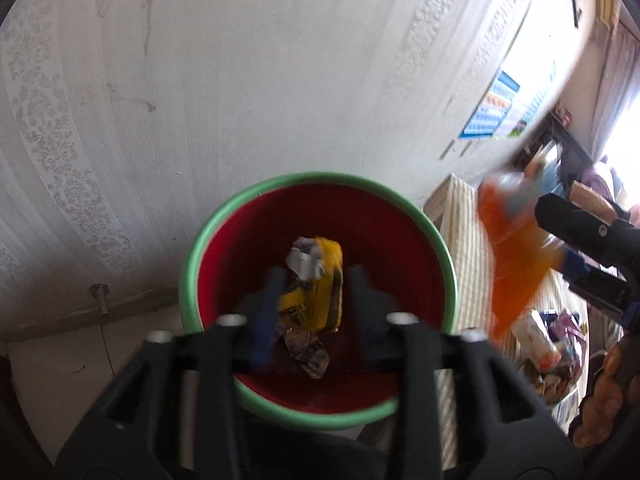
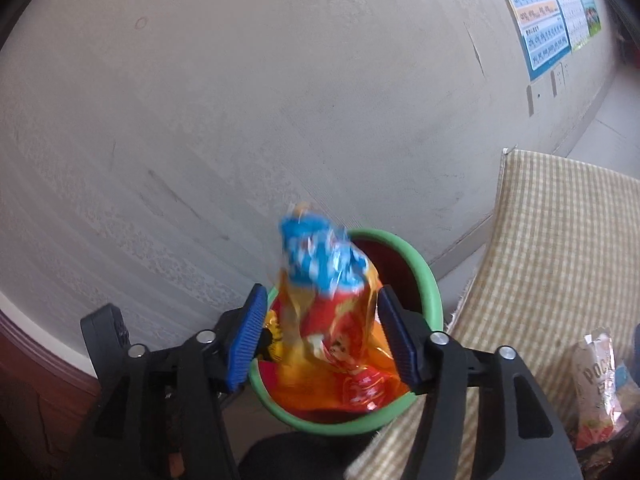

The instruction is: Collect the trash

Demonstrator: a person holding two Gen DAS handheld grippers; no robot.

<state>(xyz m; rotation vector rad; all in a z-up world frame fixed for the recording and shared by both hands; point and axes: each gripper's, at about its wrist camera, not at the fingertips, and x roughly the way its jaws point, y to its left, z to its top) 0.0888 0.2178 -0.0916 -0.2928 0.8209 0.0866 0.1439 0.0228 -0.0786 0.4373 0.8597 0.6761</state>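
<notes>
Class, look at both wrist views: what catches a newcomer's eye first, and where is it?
The red bin with a green rim stands by the wall, a yellow wrapper lying inside it. An orange and blue snack bag sits between the right gripper fingers above the bin.

bin [image 1: 400, 200]: red, green rim, below fingers | yellow wrapper [image 1: 320, 296]: crumpled, inside bin | orange-blue bag [image 2: 332, 320]: between spread fingers
</notes>
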